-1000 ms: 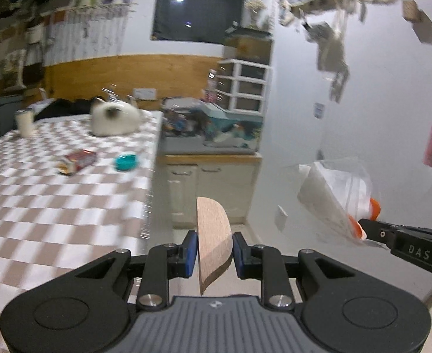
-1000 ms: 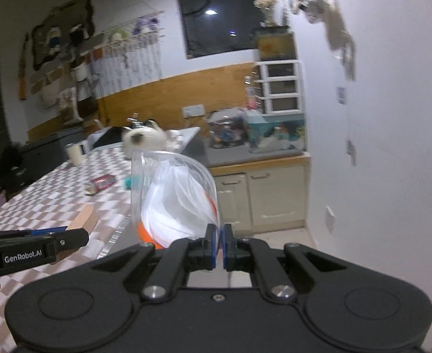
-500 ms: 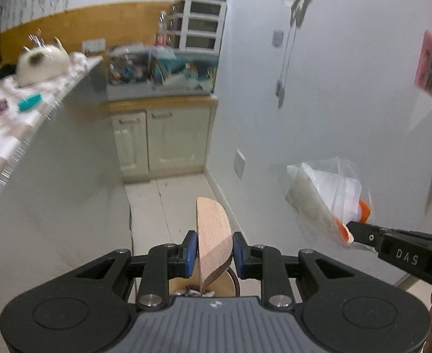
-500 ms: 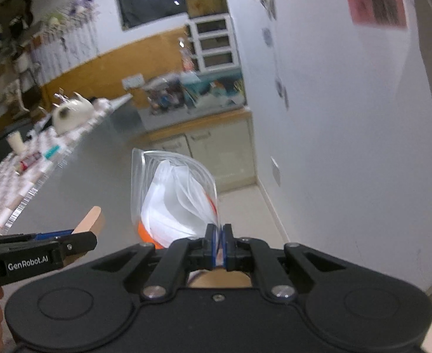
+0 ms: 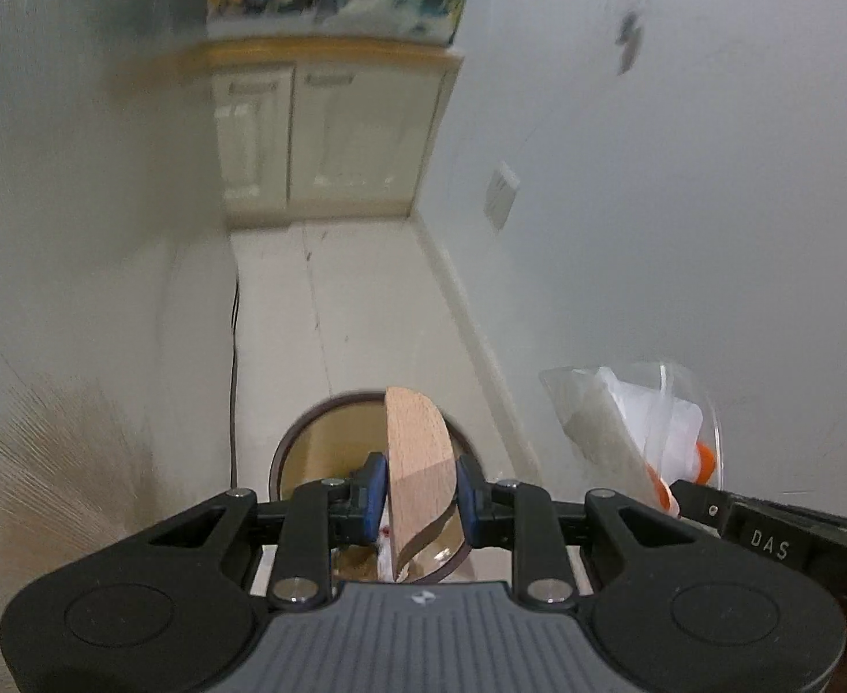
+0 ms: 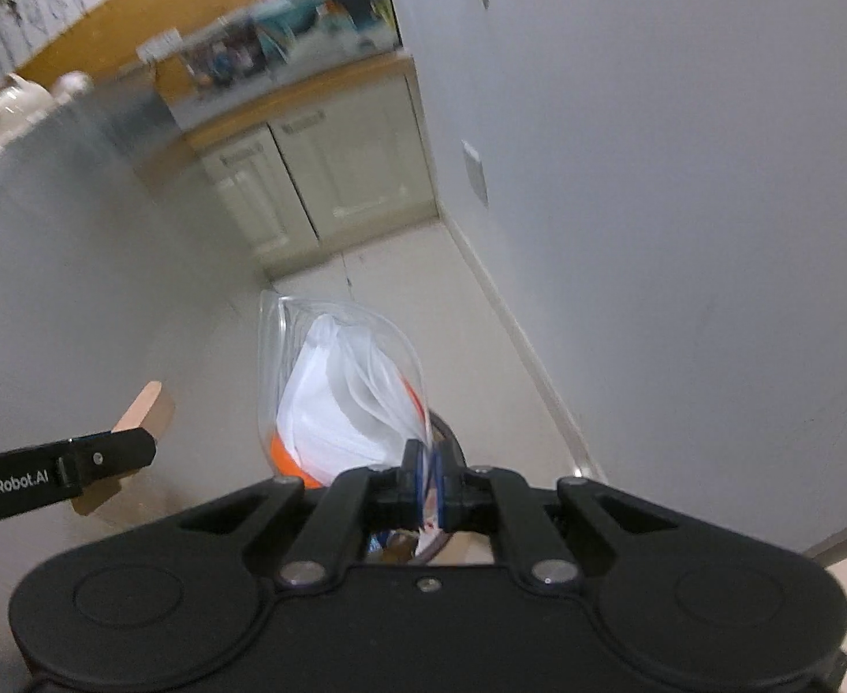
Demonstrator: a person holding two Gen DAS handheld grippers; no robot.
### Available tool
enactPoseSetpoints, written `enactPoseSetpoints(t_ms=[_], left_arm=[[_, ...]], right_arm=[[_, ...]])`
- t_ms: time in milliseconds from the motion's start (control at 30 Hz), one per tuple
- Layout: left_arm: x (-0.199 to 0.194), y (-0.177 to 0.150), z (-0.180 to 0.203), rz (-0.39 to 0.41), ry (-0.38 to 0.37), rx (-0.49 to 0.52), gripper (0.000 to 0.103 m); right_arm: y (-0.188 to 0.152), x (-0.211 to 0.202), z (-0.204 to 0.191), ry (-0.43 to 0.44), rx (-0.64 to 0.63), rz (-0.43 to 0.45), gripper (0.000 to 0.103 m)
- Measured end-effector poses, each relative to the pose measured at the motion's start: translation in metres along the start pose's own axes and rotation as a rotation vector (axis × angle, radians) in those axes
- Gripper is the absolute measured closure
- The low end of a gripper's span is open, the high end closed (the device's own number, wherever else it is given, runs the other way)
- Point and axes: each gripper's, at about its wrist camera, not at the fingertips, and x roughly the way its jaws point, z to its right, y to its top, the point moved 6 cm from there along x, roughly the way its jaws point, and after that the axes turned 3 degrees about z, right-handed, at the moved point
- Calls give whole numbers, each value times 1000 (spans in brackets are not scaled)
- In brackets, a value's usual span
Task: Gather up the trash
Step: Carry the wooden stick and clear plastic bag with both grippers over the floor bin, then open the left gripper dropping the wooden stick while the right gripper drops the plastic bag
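a curved wooden piece [image 5: 417,462], pale beech with a rounded top edge, is clamped on edge between the blue pads [image 5: 375,491] of the left gripper [image 5: 418,491]; the jaws are pressed against both of its faces. below and behind it, a round bin [image 5: 308,439] with a dark brown rim is seen standing on the pale floor [image 5: 354,300], in the gap between a grey panel [image 5: 77,231] on the left and a white wall [image 5: 654,173] on the right. bits of rubbish are glimpsed inside the bin, too blurred to be named.

a clear plastic bag [image 6: 342,387] holding white crumpled material and something orange is pinched by its edge in the right gripper [image 6: 430,485], whose jaws are closed tight together on the film. the bag is held upright above the fingers, and the bin's rim is just visible behind it. in the left wrist view the same bag is seen at the right, beside the wooden piece and apart from it.

cream cupboard doors [image 5: 319,133] under a wooden countertop are seen at the far end of the floor, with blurred clutter on top. a dark cable [image 5: 232,381] is run down along the foot of the grey panel.
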Motion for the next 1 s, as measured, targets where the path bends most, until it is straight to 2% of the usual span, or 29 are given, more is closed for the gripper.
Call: enactPoseSetpoints(t_ms=[267, 467, 700, 833, 933, 1000], left_arm=[[80, -22, -45, -115, 50, -78, 76], [123, -31, -72, -134, 74, -116, 76], [161, -46, -89, -175, 85, -161, 76], [173, -42, -89, -168, 64, -166, 76], [181, -44, -89, -177, 36, -180, 77], [187, -49, -90, -195, 29, -185, 77]], right_arm=[[-37, 94, -7, 4, 71, -140, 99], [-62, 167, -20, 51, 145, -250, 98], [-87, 231, -54, 136, 99, -390, 98], [-96, 256, -63, 126, 77, -449, 96], [-104, 267, -59, 147, 96, -504, 87], [-110, 275, -56, 164, 119, -548, 67]])
